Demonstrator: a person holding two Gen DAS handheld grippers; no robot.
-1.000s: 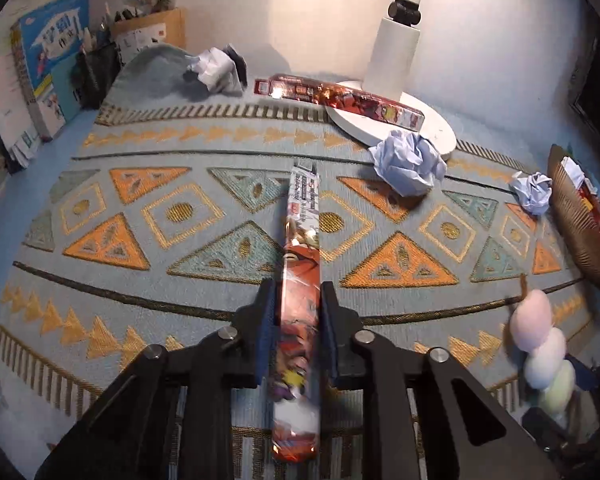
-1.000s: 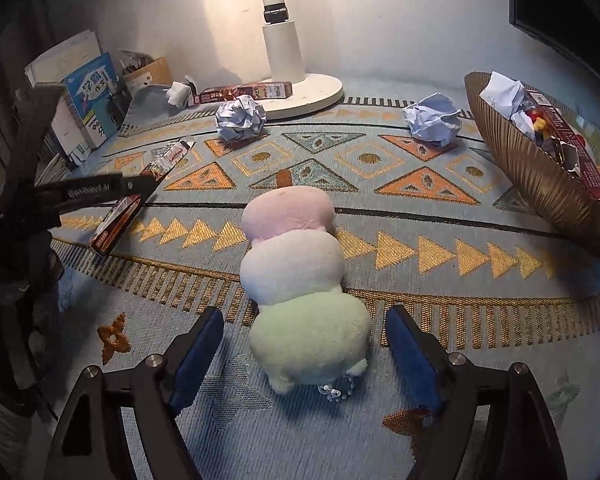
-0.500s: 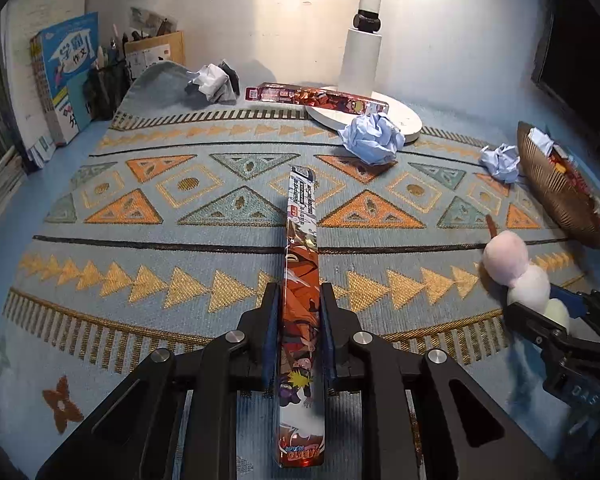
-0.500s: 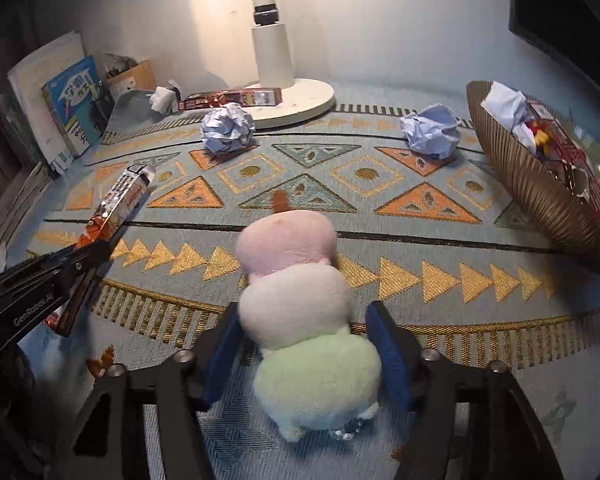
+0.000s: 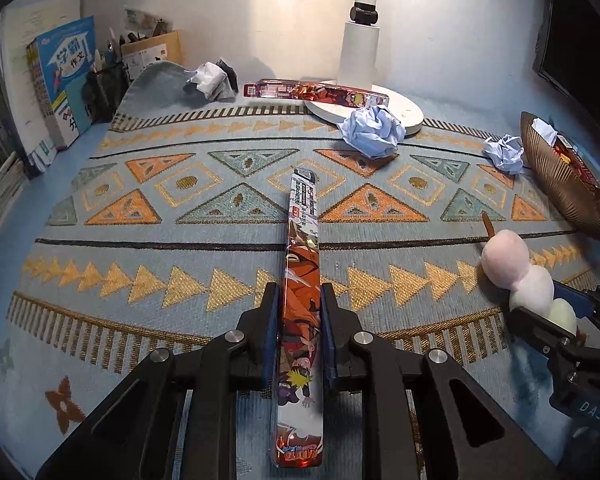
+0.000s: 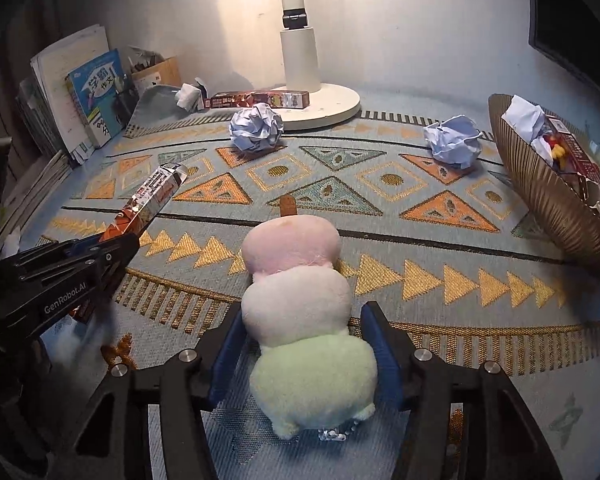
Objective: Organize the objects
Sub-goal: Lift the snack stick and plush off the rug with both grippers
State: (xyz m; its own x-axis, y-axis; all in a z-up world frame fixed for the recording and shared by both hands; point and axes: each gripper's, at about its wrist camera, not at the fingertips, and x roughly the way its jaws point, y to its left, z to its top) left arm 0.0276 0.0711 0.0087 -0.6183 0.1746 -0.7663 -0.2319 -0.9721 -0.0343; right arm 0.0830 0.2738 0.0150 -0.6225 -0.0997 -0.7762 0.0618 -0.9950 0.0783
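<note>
Left wrist view: left gripper (image 5: 299, 334) has its jaws clamped on the sides of a long printed box (image 5: 302, 280), roughly a third of the way up from its near end. Box runs straight away from the camera over the patterned rug (image 5: 140, 240), far end raised toward the triangle band. Right gripper (image 5: 548, 312) shows at the right edge, around the plush.

Right wrist view: right gripper (image 6: 304, 346) has just been closing, with the three-ball plush skewer (image 6: 296, 296) between its jaws; blue pads (image 6: 225, 360) now press the sides where the white ball meets the green one. Plush lies on the rug, pink ball farthest, brown stick tip (image 6: 287, 205) pointing away. Left gripper (image 6: 100, 256) sits at the left with the box sticking out up and to the right, clear of the rug.

Rest of scene:
- second printed box (image 6: 256, 100) lying partly on the white lamp base (image 6: 332, 106)
- blue paper ball (image 6: 257, 127) just in front of that base
- another paper ball (image 6: 454, 141) near the ribbed brown basket (image 6: 548, 196)
- basket at the right edge, holding white paper and small items
- books (image 6: 90, 96) stacked upright at far left
</note>
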